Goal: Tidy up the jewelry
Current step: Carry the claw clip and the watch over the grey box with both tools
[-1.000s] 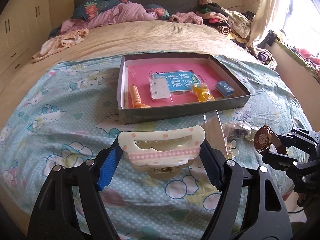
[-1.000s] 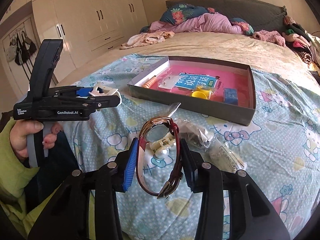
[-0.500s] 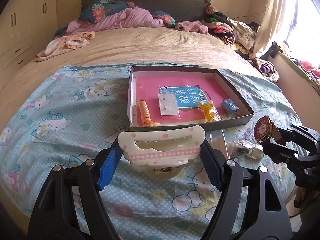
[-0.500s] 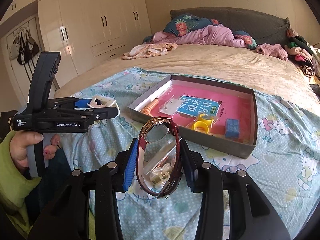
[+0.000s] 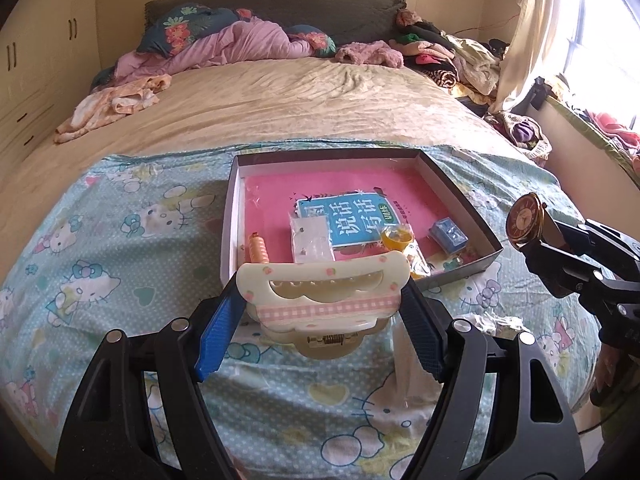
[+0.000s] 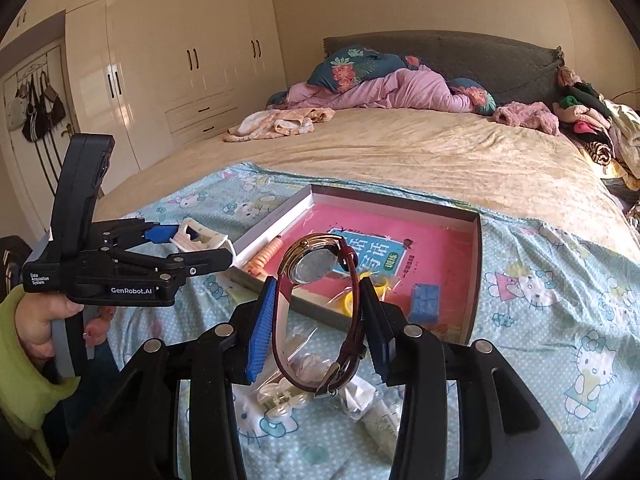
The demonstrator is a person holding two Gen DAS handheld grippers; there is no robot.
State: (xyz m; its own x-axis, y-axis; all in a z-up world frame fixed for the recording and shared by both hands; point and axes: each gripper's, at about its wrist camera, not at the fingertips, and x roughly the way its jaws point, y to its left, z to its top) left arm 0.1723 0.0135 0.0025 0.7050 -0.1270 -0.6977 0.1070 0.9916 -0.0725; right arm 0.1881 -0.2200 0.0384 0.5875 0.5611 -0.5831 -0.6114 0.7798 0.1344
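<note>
The left gripper (image 5: pixel 322 312) was clamped on a cream claw hair clip (image 5: pixel 323 295), its long axis crosswise between the pads, and the right gripper (image 6: pixel 318 312) pinched a maroon-strapped wristwatch (image 6: pixel 316 280) — both held above the Hello Kitty bedsheet (image 5: pixel 120 264). The open gift box (image 5: pixel 460 196) lay just beyond both, the clip nearer its near-left corner.

Booklet (image 5: pixel 352 220) lies in tray (image 5: pixel 460 196) on bed (image 5: pixel 280 112).

Home bedroom: bed (image 5: pixel 280 96), wardrobe (image 6: pixel 160 60)
</note>
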